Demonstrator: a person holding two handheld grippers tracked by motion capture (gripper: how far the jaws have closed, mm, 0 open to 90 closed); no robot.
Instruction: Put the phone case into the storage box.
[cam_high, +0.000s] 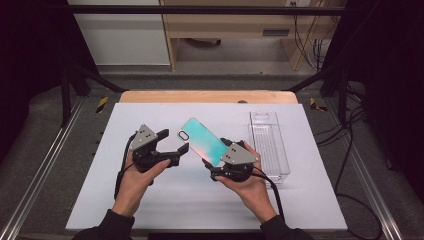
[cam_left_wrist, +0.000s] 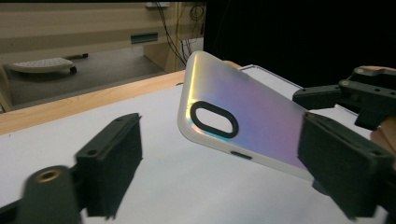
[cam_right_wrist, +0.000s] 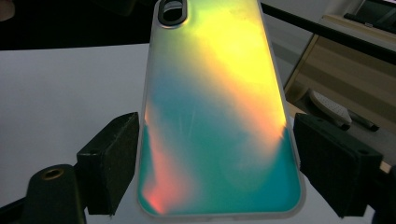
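Observation:
An iridescent phone case (cam_high: 202, 142) (cam_right_wrist: 215, 116) is held above the white mat, tilted, with its camera cutout toward the far left. My right gripper (cam_high: 215, 162) (cam_right_wrist: 217, 172) is shut on the case's lower end, a pad against each long edge. My left gripper (cam_high: 175, 141) (cam_left_wrist: 219, 172) stands open at the camera end of the phone case (cam_left_wrist: 261, 121). Its left pad is clear of the case and its right pad stands in front of the case's edge. The right gripper (cam_left_wrist: 355, 93) also appears at the far right of the left gripper view.
A clear plastic tray (cam_high: 269, 145) lies lengthwise on the right side of the white mat (cam_high: 150, 200). The wooden table edge (cam_high: 207, 96) runs behind the mat. Black frame posts and cables stand to both sides.

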